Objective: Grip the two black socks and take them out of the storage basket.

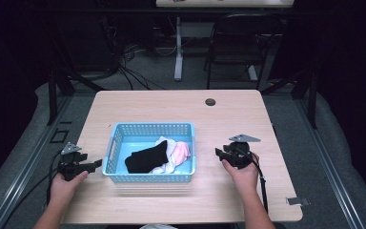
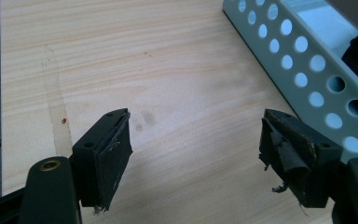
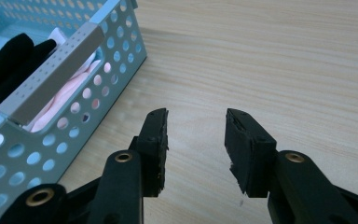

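A light blue perforated basket (image 1: 117, 138) stands in the middle of the wooden table (image 1: 228, 119). Inside it lie a black garment (image 1: 145, 158), a white one (image 1: 166, 164) and a pink one (image 1: 182, 151). My left gripper (image 1: 95, 164) rests on the table just left of the basket, open and holding nothing; its own view shows its jaws wide apart (image 2: 196, 140) over bare wood, with the basket wall (image 2: 307, 79) at the right. My right gripper (image 1: 218, 152) sits right of the basket, open and bare (image 3: 196, 135); the basket (image 3: 70, 121) with black cloth (image 3: 9, 60) and pink cloth (image 3: 58, 100) lies to its left.
A small dark round grommet (image 1: 210, 102) is set in the table near its far edge. A black chair (image 1: 238, 38) and a white table leg (image 1: 178, 52) stand beyond the table, with cables on the floor (image 1: 128, 71). A metal clip (image 1: 298, 201) sits at the table's right front edge.
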A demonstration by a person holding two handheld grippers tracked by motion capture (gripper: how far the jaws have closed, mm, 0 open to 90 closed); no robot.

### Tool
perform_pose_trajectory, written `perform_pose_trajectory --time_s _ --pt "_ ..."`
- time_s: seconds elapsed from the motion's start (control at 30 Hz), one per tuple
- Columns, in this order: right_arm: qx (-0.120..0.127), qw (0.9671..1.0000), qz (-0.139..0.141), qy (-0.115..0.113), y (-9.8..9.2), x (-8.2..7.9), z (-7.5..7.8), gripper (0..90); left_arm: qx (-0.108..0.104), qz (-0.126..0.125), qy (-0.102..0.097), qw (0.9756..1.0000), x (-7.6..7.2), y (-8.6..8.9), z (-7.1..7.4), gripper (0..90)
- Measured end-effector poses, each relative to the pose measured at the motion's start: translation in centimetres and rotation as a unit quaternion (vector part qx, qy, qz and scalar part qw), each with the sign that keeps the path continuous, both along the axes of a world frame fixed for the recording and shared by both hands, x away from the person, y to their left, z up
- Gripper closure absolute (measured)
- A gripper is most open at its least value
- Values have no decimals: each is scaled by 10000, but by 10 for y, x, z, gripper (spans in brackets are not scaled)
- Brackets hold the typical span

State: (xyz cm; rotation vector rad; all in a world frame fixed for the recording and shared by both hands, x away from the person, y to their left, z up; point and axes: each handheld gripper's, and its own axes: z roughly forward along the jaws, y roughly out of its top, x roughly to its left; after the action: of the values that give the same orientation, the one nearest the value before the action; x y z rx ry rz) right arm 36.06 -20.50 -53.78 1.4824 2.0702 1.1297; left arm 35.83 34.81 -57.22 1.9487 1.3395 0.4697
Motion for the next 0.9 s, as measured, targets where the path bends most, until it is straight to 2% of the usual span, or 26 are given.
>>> perform_pose_trajectory --time_s 0.07,0.23,0.37,0.43,0.5,0.67,0.7,0.9 --pt "-87 9999 -15 -48 1 -1 0 578 10 -15 -35 10000 1 -1 2 248" --pt "-29 9999 118 -37 1 -4 2 559 3 -6 -27 10000 1 -1 1 248" --pt "-91 9998 185 1 5 -4 3 550 16 3 -24 10000 1 0 1 248" --pt "-118 9997 199 -53 10 -4 4 535 -4 13 -38 10000 1 -1 2 248" --pt "-238 9993 270 -103 14 -5 7 567 37 -28 -27 10000 1 -3 2 248" --pt "-150 9984 533 -69 21 -10 18 638 66 -88 -30 9999 2 -5 1 248" --pt "-107 9983 569 -70 23 -11 19 637 68 -85 -32 9999 2 -5 1 248" --pt "-197 9970 719 -189 38 -8 41 607 81 -70 -32 9999 2 -5 2 248"
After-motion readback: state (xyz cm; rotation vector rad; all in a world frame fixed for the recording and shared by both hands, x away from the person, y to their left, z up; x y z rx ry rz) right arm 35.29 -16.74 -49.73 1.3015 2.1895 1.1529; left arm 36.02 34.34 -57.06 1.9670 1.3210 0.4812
